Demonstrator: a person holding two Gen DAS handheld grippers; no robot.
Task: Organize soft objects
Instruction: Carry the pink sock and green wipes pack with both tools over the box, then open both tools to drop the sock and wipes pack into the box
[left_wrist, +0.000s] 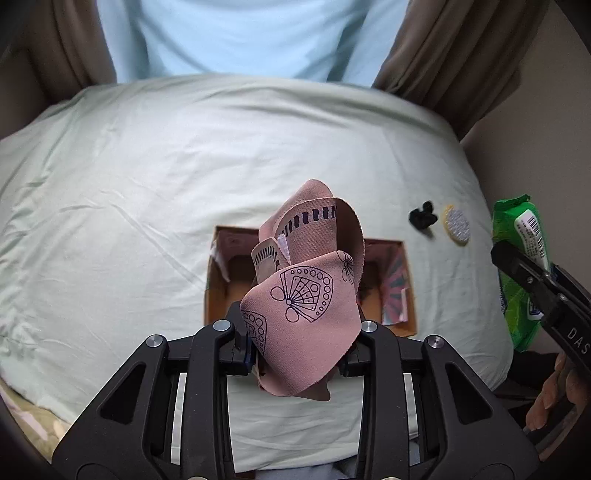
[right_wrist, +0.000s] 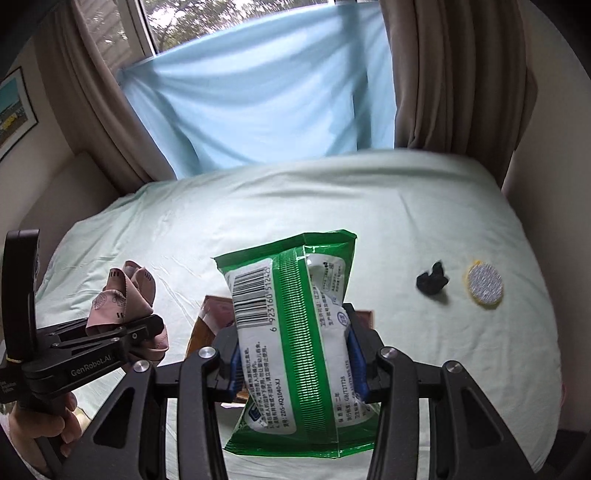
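Your left gripper (left_wrist: 295, 343) has its jaws closed on a bunched pink printed cloth (left_wrist: 306, 291), at the centre of its frame above the open cardboard box (left_wrist: 400, 291). Your right gripper (right_wrist: 295, 362) clamps a green wet-wipe pack (right_wrist: 295, 332) mid-frame. At right on the pale green sheet (right_wrist: 406, 206) lie a black scrunchie (right_wrist: 432, 281) and a round yellow-rimmed pad (right_wrist: 484, 283).

The pink cloth (left_wrist: 303, 295) hides most of the open box (left_wrist: 402, 288) — its contents unreadable.
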